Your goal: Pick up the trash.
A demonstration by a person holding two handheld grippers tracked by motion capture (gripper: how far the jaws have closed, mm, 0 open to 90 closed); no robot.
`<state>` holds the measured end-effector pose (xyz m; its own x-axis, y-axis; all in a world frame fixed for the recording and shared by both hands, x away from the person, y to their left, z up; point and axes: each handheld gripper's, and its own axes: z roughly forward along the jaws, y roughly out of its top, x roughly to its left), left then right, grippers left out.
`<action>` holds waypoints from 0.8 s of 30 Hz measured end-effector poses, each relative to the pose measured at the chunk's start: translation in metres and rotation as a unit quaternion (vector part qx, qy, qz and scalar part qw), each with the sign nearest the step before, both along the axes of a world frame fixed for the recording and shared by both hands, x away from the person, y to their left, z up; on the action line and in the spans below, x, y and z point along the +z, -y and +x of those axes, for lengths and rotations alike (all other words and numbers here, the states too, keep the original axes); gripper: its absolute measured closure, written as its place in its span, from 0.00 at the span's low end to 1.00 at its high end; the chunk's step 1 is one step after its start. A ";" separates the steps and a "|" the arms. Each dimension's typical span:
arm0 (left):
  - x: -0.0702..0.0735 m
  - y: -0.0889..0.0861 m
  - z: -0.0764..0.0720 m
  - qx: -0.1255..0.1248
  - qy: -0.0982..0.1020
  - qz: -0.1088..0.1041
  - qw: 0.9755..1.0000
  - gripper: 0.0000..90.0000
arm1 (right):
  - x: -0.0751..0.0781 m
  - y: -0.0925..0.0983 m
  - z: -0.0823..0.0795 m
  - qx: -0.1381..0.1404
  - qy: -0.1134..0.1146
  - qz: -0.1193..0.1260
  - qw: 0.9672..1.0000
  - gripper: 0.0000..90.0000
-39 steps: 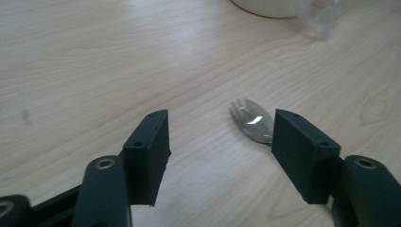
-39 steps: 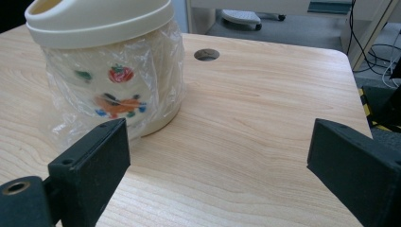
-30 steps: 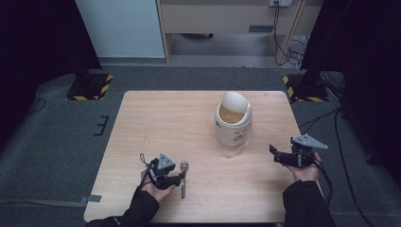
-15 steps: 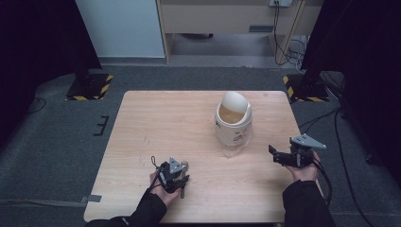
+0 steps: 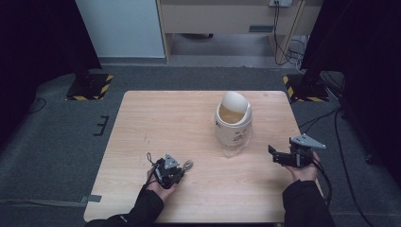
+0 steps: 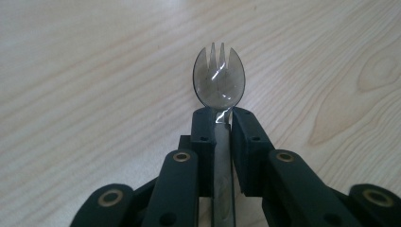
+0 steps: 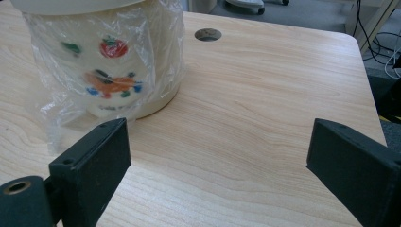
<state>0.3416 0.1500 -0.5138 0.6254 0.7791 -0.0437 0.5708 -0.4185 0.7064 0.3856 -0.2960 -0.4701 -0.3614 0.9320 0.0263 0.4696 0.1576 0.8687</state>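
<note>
Left gripper view has our left claw (image 6: pixel 222 124) freshly clamped on the spork's (image 6: pixel 219 80) handle, bowl jutting ahead for scooping, well apart from the cup (image 5: pixel 233 124) on the worktop (image 5: pixel 156 118), while our right claw (image 7: pixel 217 165) waits released just beside the cup.

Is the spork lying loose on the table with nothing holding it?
No, the left tongs are shut on the spork, pinching its handle just below the bowl above the wooden table.
</note>
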 end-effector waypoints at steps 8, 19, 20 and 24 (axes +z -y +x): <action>0.034 -0.011 -0.003 -0.003 0.069 -0.082 0.994 0.88 | 0.001 0.001 0.000 0.000 0.000 0.004 1.000 0.08; 0.079 -0.023 -0.013 -0.005 0.167 -0.165 0.972 0.88 | 0.003 -0.002 0.000 0.006 0.005 0.009 1.000 0.08; 0.082 -0.023 -0.014 -0.005 0.174 -0.168 0.970 0.88 | 0.004 -0.002 0.001 0.008 0.005 0.009 1.000 0.08; 0.091 -0.024 -0.018 -0.007 0.192 -0.182 0.964 0.88 | 0.007 -0.003 0.001 0.010 0.010 0.017 1.000 0.08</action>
<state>0.3240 0.1742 -0.4223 0.6605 0.7469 -0.0766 0.2343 -0.1081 0.9661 0.3862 -0.2931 -0.4629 -0.3808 0.9233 0.0499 0.4491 0.1375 0.8828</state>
